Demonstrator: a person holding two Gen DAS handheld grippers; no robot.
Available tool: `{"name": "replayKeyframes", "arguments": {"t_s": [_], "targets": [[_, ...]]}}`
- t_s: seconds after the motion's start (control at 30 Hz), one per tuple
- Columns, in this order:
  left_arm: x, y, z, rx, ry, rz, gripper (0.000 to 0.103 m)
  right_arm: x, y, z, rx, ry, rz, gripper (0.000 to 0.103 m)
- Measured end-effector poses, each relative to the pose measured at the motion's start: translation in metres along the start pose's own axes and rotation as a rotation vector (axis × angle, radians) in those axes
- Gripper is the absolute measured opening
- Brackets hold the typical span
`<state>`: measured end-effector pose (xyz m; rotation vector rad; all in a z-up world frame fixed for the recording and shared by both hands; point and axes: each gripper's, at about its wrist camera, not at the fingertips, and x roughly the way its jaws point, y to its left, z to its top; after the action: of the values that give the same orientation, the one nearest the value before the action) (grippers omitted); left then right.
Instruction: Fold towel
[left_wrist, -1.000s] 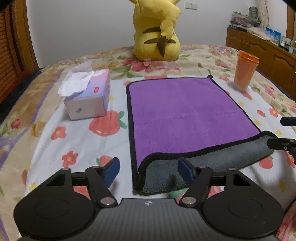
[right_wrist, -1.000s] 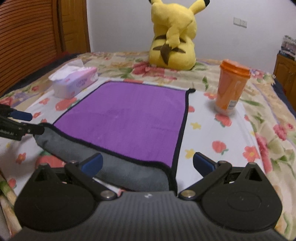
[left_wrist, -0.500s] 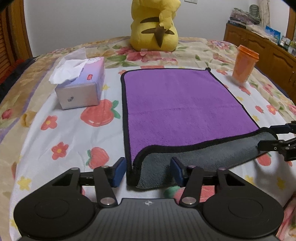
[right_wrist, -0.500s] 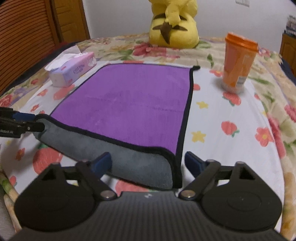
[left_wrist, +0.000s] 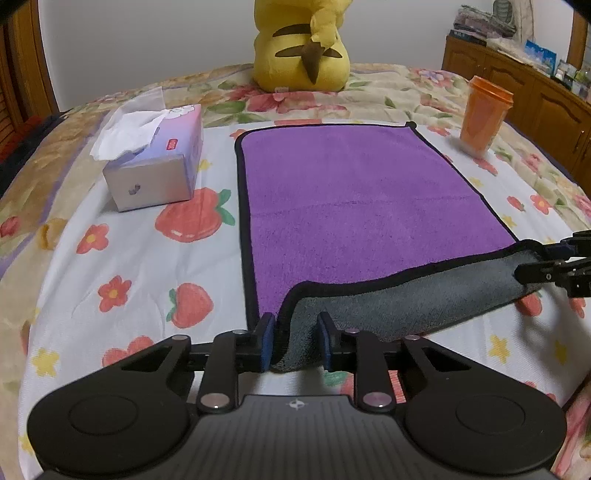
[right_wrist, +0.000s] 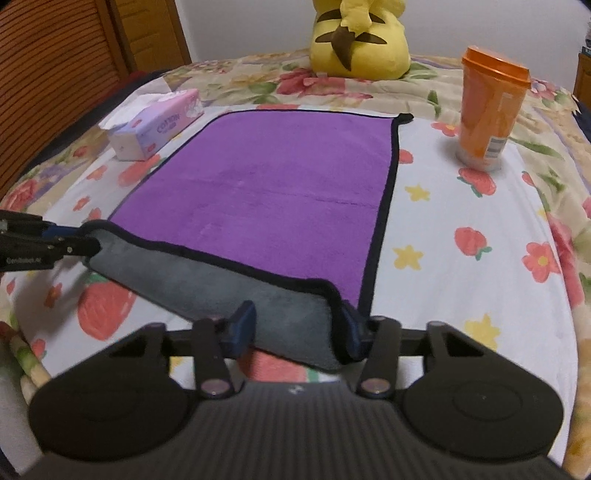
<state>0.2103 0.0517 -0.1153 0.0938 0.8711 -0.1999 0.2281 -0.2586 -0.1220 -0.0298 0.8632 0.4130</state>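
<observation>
On a bed with a floral sheet (left_wrist: 122, 258), beside a wooden cabinet (left_wrist: 524, 88), a purple towel (left_wrist: 362, 199) lies flat, its near edge turned up, each near corner clenched by the left gripper (left_wrist: 293, 341) and right gripper (right_wrist: 295, 326).

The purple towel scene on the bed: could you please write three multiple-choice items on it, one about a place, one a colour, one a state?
1. The purple microfibre towel lies between the orange lidded plastic cup and:
A the lilac cardboard tissue box
B a lamp
C a book

2. The towel's underside is:
A white
B grey
C green

3. Its near edge is:
A flat
B rolled up
C lifted

Answers: 1 A, the box sits opposite the cup. 2 B, the turned-up strip shows grey. 3 C, the left claw and right claw bracket its corners.
</observation>
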Motion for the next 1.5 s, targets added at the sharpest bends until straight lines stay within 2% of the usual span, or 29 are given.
{"name": "replayKeyframes", "arguments": {"t_s": [0.17,0.23,0.3,0.33,0.67,0.9,1.27,1.5], "targets": [[0.0,0.0,0.0,-0.002,-0.002,0.003,0.012,0.001,-0.005,0.001,-0.007,0.004,-0.027,0.022],[-0.002,0.0,0.0,-0.008,-0.009,0.005,0.01,0.001,-0.004,0.0,-0.016,0.005,-0.033,0.02],[-0.004,0.0,0.002,-0.006,-0.02,0.007,0.01,0.001,-0.004,0.0,-0.023,0.0,-0.029,0.008],[-0.005,-0.001,0.002,-0.002,-0.027,0.015,0.01,0.0,-0.004,0.0,-0.024,-0.006,-0.033,0.007],[-0.022,-0.005,0.01,0.003,-0.091,0.017,0.009,-0.013,-0.006,0.007,-0.016,-0.103,-0.033,0.005],[-0.042,-0.009,0.018,-0.005,-0.168,-0.007,0.009,-0.026,-0.006,0.014,-0.036,-0.194,-0.036,0.005],[-0.041,-0.012,0.03,0.005,-0.229,-0.01,0.008,-0.02,-0.013,0.024,-0.051,-0.237,-0.04,0.005],[-0.021,-0.009,0.037,0.031,-0.219,0.006,0.008,-0.012,-0.013,0.027,-0.088,-0.25,-0.038,0.005]]}}
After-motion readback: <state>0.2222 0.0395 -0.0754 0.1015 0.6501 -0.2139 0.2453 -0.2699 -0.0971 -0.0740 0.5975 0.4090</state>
